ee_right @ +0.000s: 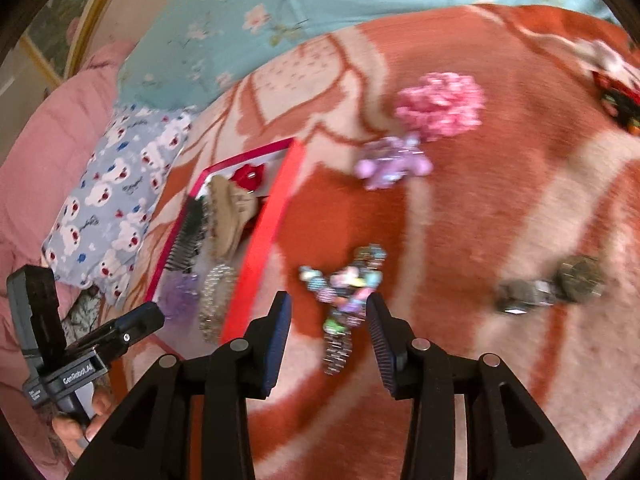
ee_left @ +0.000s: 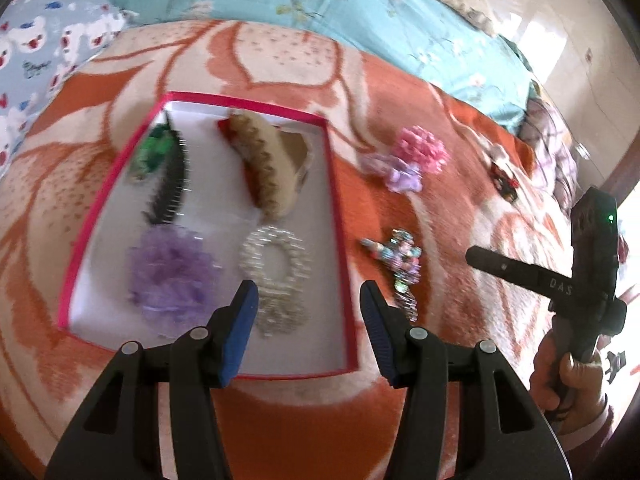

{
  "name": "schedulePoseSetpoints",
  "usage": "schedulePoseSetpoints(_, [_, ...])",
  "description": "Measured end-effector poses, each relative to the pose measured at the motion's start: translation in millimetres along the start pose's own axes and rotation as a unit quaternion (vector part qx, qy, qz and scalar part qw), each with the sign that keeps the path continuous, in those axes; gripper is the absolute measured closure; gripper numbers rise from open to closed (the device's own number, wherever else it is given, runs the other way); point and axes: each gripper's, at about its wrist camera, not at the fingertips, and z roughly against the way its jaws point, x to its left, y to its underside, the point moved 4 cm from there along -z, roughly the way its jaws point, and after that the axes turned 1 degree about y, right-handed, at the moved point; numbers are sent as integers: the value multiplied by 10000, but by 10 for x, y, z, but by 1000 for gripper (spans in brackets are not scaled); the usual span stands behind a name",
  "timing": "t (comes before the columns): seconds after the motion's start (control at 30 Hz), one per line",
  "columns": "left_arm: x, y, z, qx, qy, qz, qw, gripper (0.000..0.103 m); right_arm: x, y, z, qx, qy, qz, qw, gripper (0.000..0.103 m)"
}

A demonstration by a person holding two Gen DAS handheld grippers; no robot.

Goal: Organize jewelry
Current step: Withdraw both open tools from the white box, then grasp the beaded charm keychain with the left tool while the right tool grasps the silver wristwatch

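A pink-rimmed white box [ee_left: 248, 101] lies on an orange and cream blanket. Inside it are a black comb clip [ee_left: 172, 176], a beige claw clip [ee_left: 264, 164], a purple scrunchie [ee_left: 172, 272] and a silver beaded scrunchie [ee_left: 276, 256]. My left gripper [ee_left: 308, 292] hangs open and empty over the box's near right corner. Just right of the box lies a multicoloured beaded clip [ee_right: 348, 280]. My right gripper [ee_right: 329, 304] is open above it, and the clip's lower end shows in the gap between the pads without touching them.
Loose on the blanket are a pink flower scrunchie [ee_right: 440, 104], a lilac clip [ee_right: 390, 164], a grey-olive clip [ee_right: 552, 286] and a red and black piece [ee_right: 618, 104]. A patterned pillow [ee_right: 116, 200] and a turquoise floral sheet [ee_left: 320, 8] border the blanket.
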Motion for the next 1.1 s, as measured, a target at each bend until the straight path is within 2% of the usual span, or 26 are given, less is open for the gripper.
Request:
schedulePoseSetpoints(0.37, [-463, 35, -130, 179, 157, -434, 9988, 51, -589, 45, 380, -289, 356, -467, 9979, 58])
schedulePoseSetpoints(0.53, [-611, 69, -229, 305, 215, -545, 9978, 51, -776, 143, 460, -268, 499, -605, 9966, 55])
schedulePoseSetpoints(0.73, [-831, 124, -448, 531, 329, -677, 9957, 51, -935, 247, 494, -195, 569, -709, 9957, 55])
schedulePoseSetpoints(0.93, [-967, 152, -659, 696, 271, -804, 9940, 51, -1048, 223, 450, -239, 600, -815, 9946, 54])
schedulePoseSetpoints(1.1, [-970, 165, -767, 812, 287, -785, 9932, 51, -1113, 131, 315, -235, 589, -919, 9937, 49])
